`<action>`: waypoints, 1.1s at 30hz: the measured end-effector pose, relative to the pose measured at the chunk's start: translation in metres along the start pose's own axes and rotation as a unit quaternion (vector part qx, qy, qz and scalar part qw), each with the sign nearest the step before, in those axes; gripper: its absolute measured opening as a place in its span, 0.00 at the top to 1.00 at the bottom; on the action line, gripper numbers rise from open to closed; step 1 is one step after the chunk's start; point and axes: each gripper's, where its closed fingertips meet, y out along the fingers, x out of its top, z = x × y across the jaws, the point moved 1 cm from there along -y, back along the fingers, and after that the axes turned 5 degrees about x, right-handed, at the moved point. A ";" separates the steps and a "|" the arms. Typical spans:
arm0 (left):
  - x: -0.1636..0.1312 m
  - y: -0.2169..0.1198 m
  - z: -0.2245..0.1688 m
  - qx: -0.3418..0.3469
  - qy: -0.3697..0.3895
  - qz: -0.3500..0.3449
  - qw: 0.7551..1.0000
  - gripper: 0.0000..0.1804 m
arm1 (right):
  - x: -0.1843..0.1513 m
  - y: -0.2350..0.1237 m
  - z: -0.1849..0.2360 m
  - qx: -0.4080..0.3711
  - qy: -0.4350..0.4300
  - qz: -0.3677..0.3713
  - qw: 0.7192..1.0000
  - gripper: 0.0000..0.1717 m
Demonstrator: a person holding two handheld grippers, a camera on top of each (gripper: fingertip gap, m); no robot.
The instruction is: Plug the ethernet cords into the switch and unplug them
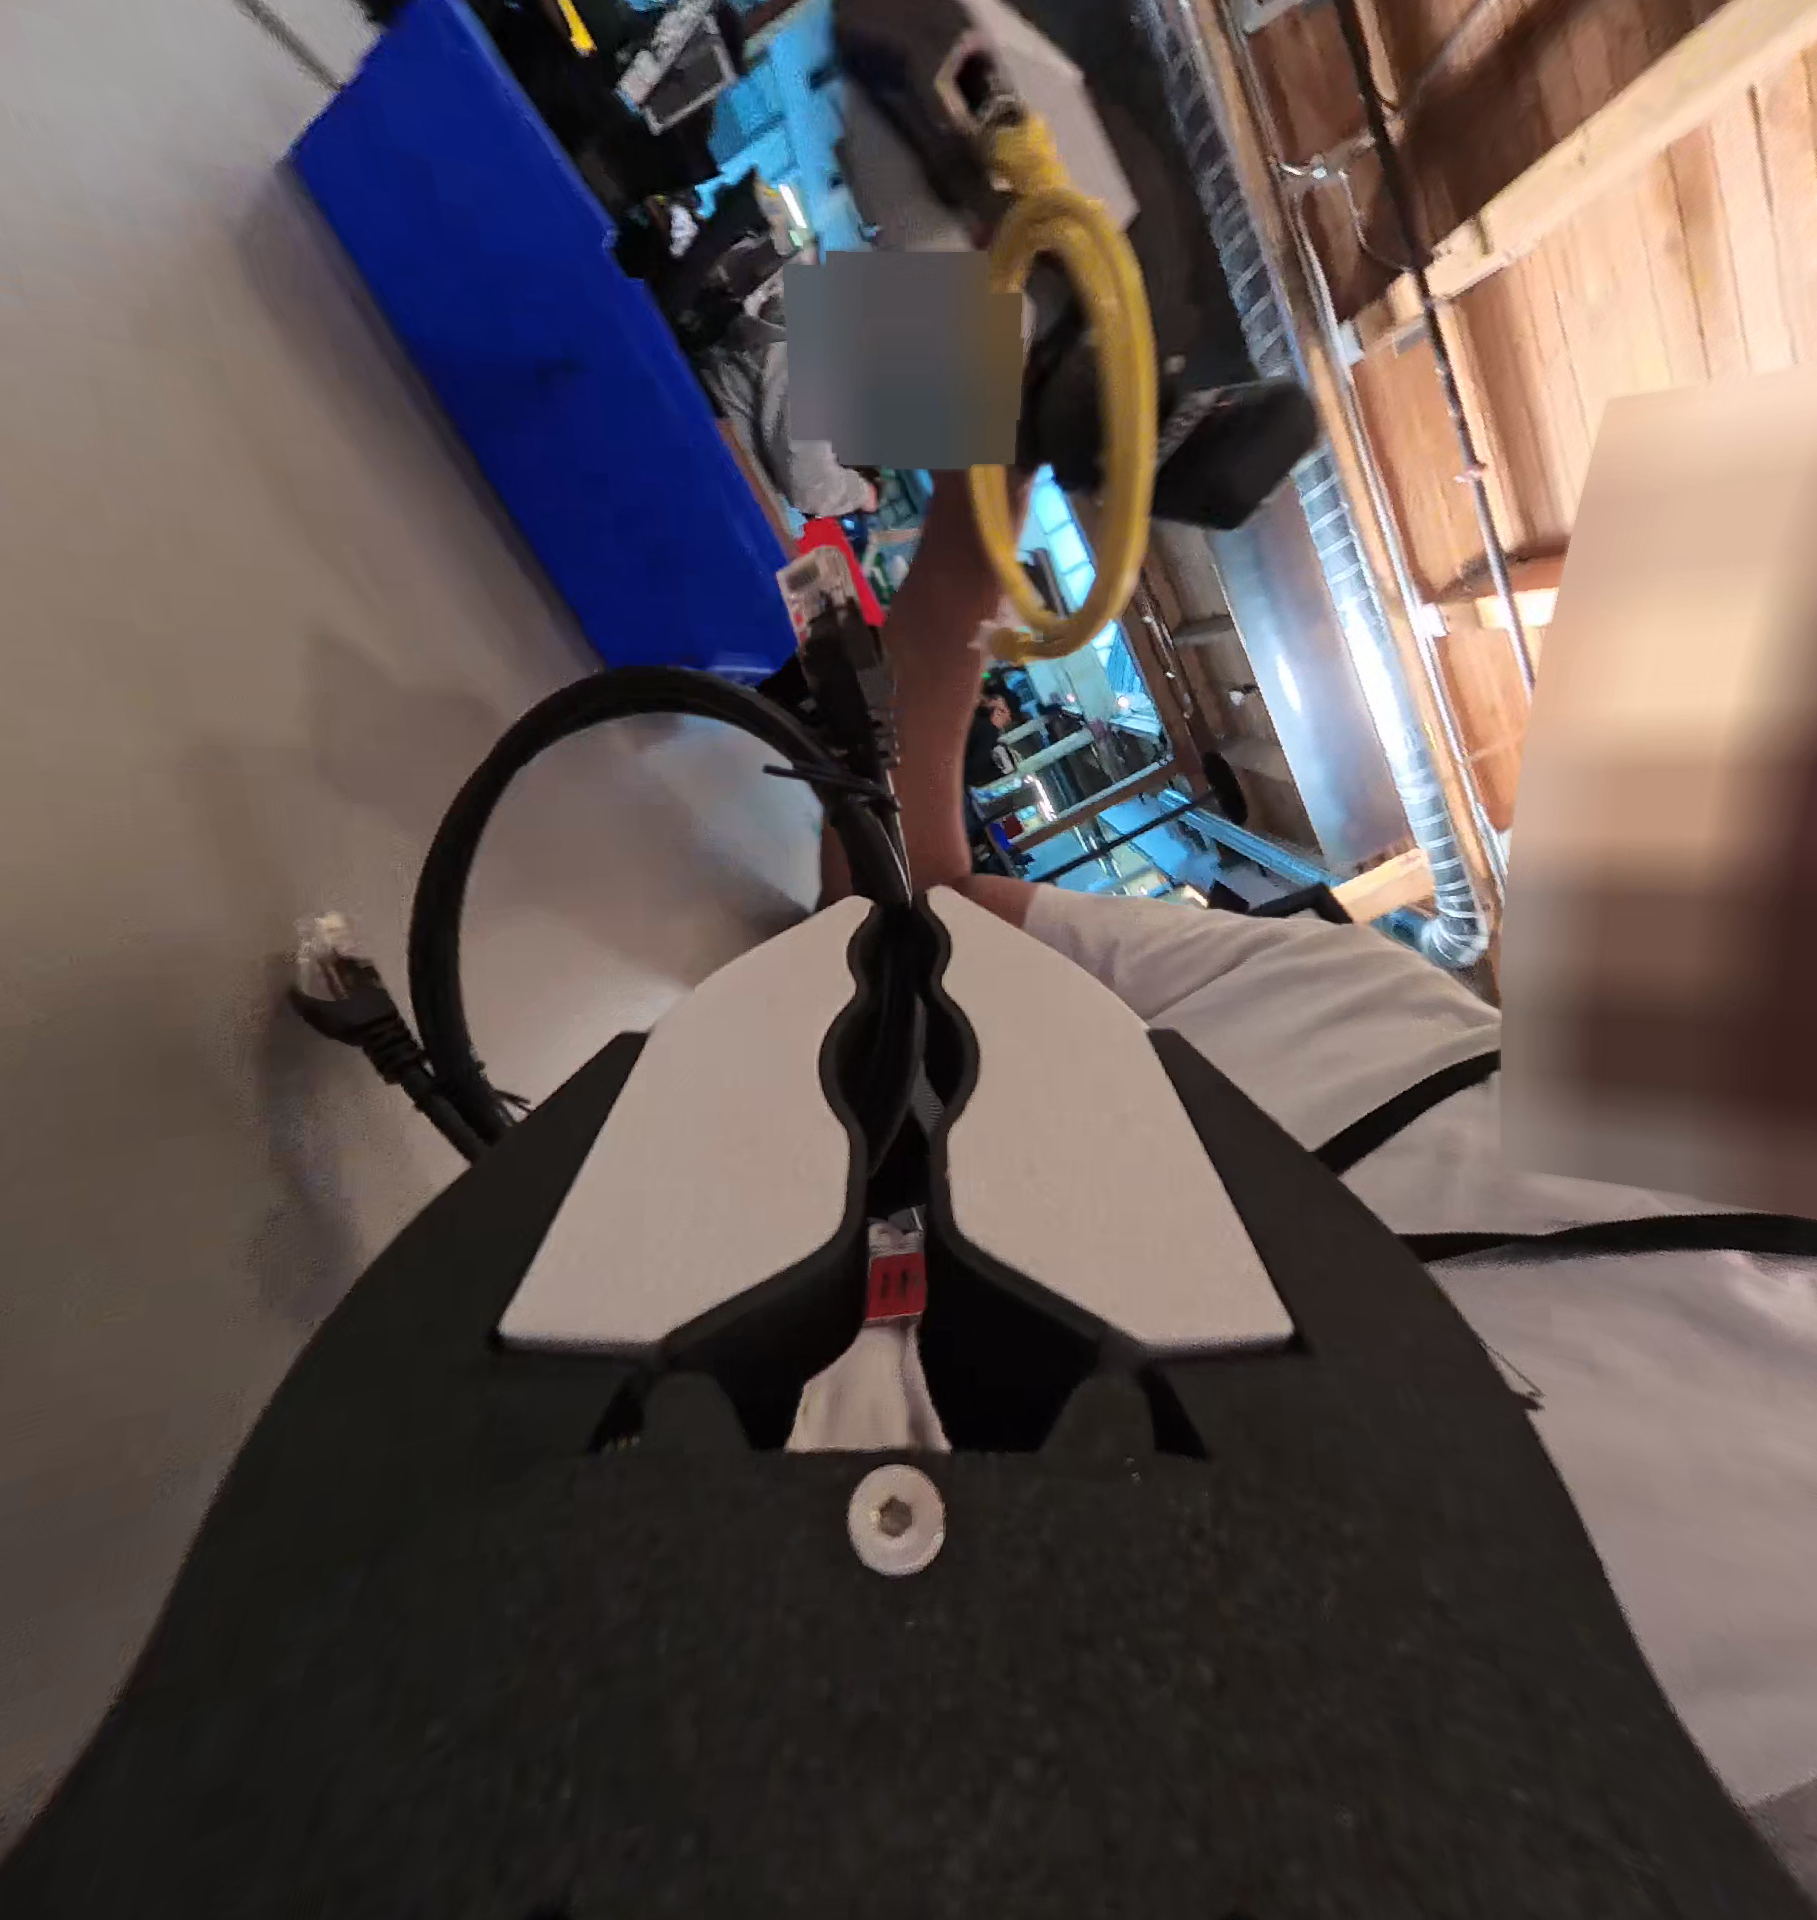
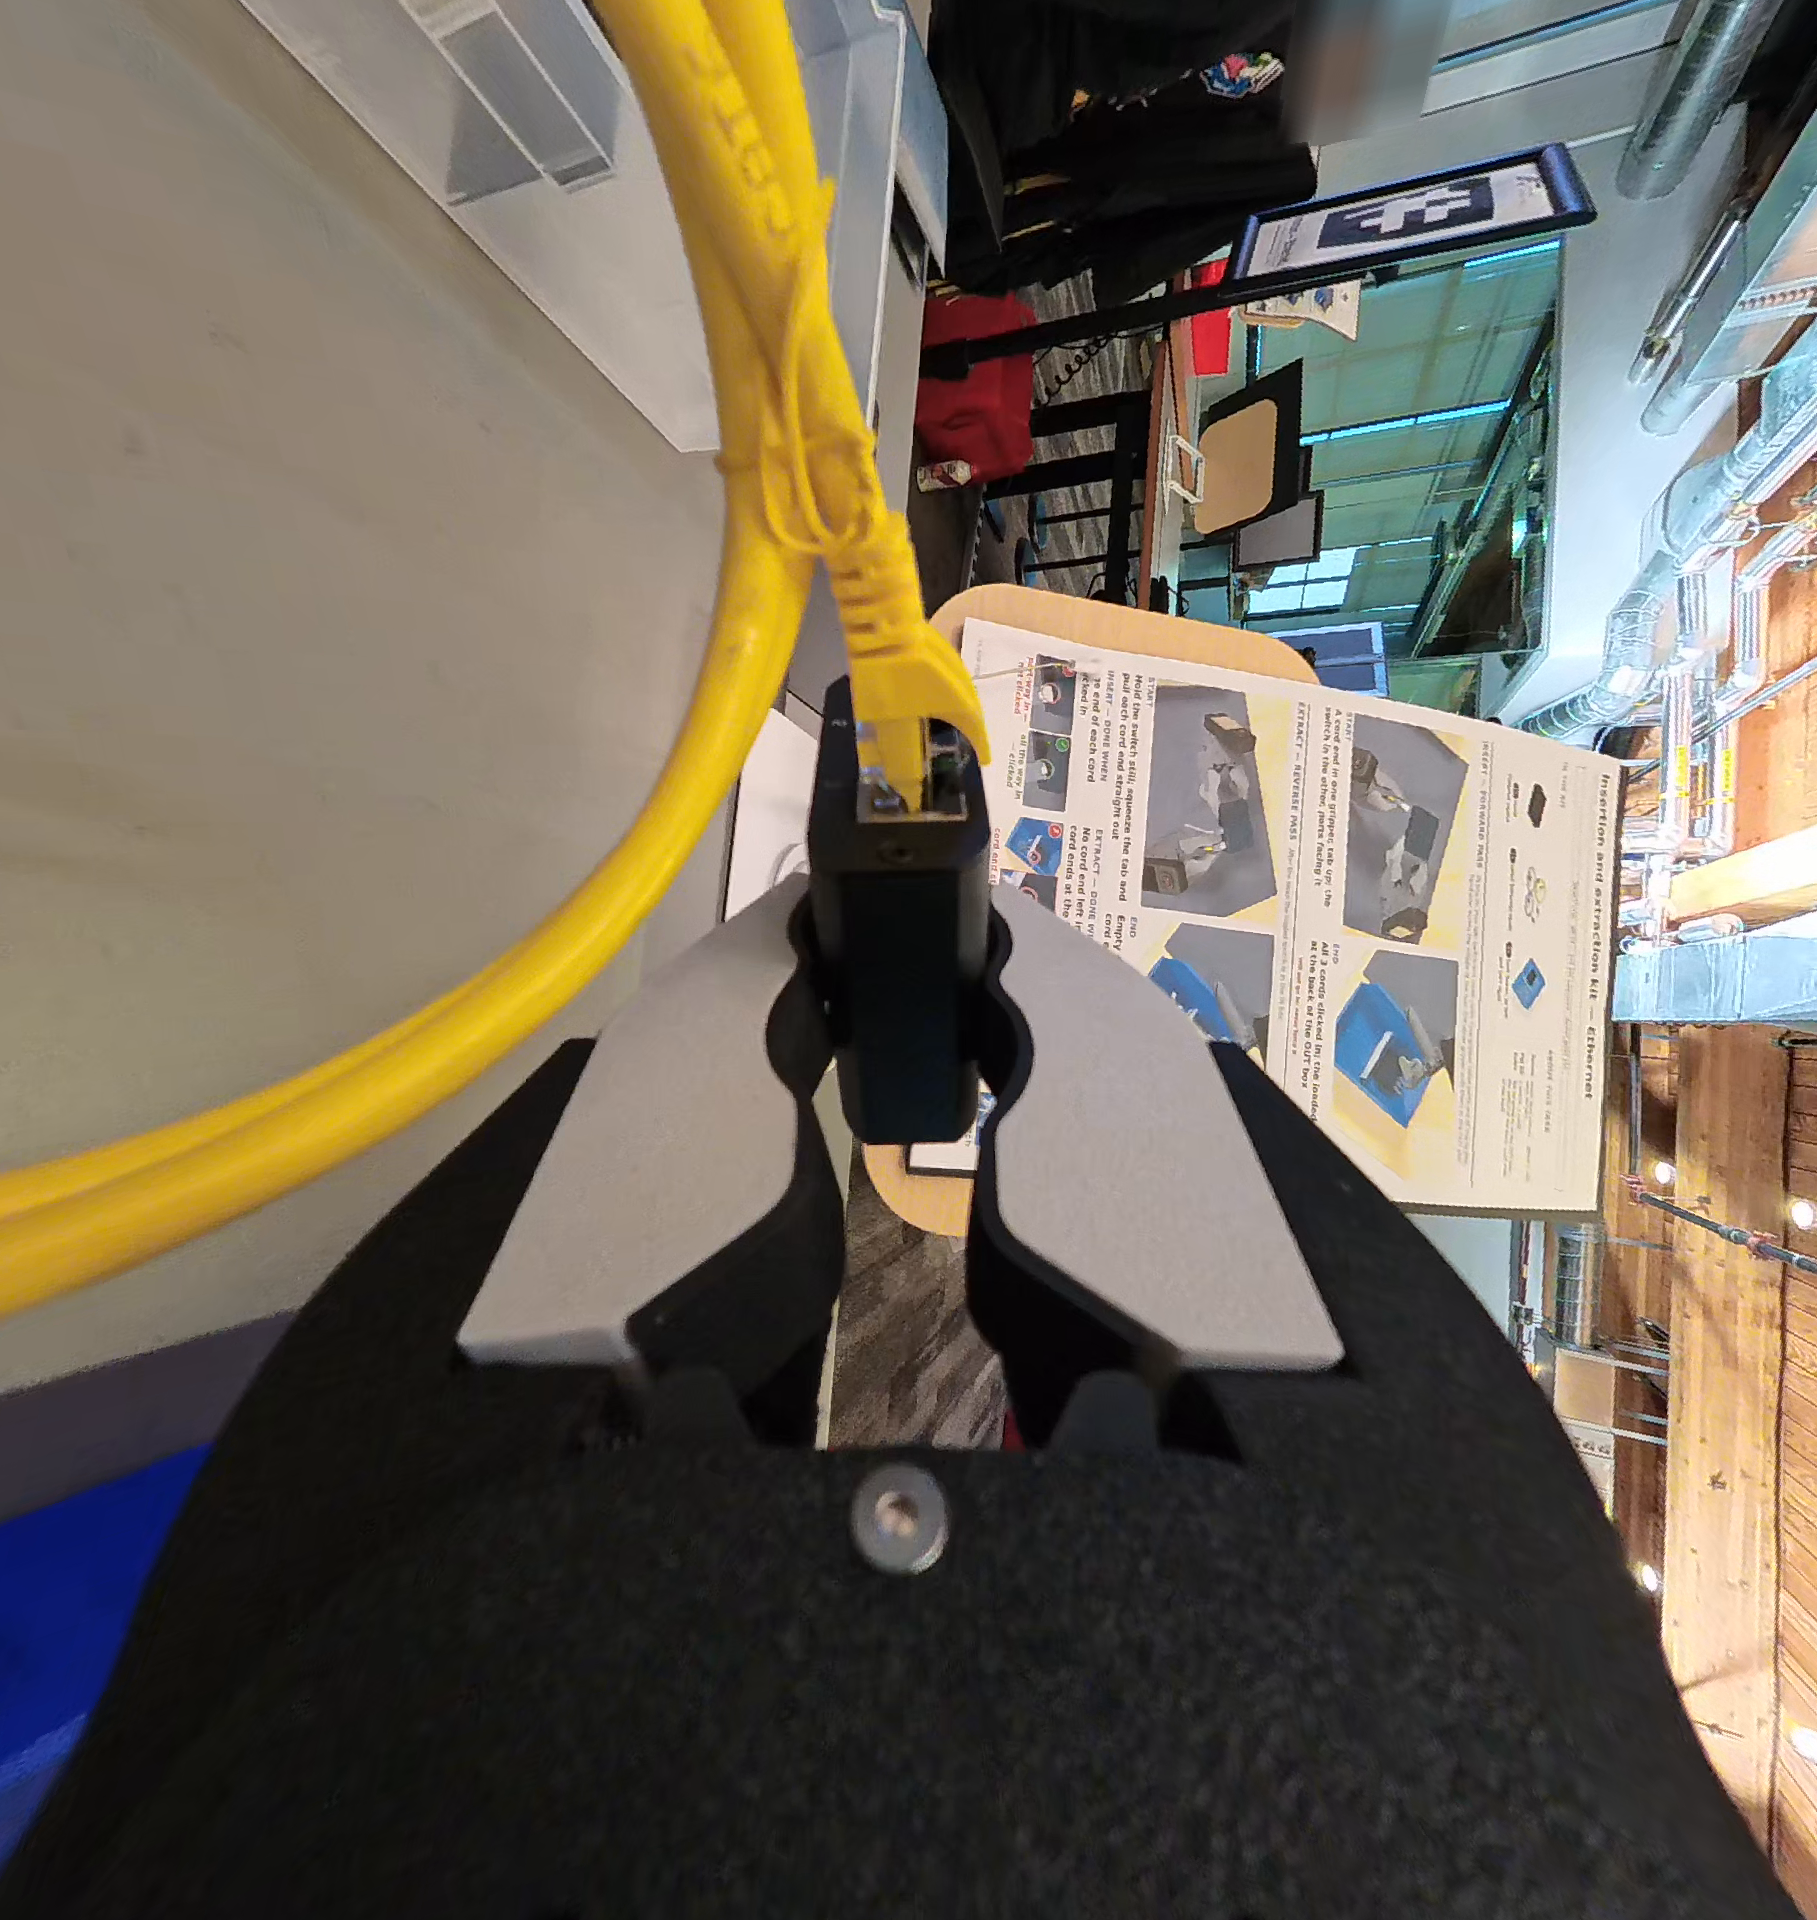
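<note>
Yellow ethernet cord (image 2: 447,1049), tied in a loop, has its plug (image 2: 899,717) seated in a port on the end face of the black switch (image 2: 904,935); the loop sweeps to the left side of the right wrist view over a pale grey table (image 2: 260,623). The right gripper (image 2: 902,966) is clamped on the switch body, both grey fingers (image 2: 675,1091) pressed against its sides, port end pointing away from the camera. Behind it lies a printed instruction sheet (image 2: 1403,935) on a light wooden board. The left gripper (image 1: 902,914) is closed on a black ethernet cord (image 1: 488,831), the cord pinched at the fingertips (image 1: 779,987) and running back through the scalloped channel between them. From the tips this cord rises to one black plug end (image 1: 852,655) held up and forward, a cable tie just below it, then curls round in a loop; its other plug (image 1: 338,977), with a clear tip, hangs at the left near the table surface. The left wrist view also shows the switch with the yellow loop (image 1: 1080,416) farther off at top, well apart from the black plug, and a blue bin (image 1: 530,343) on the table.
</note>
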 end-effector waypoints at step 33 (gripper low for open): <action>-0.006 -0.061 0.129 0.575 0.139 0.000 0.806 0.92 | 0.002 0.018 0.013 0.028 -0.005 0.003 1.000 0.86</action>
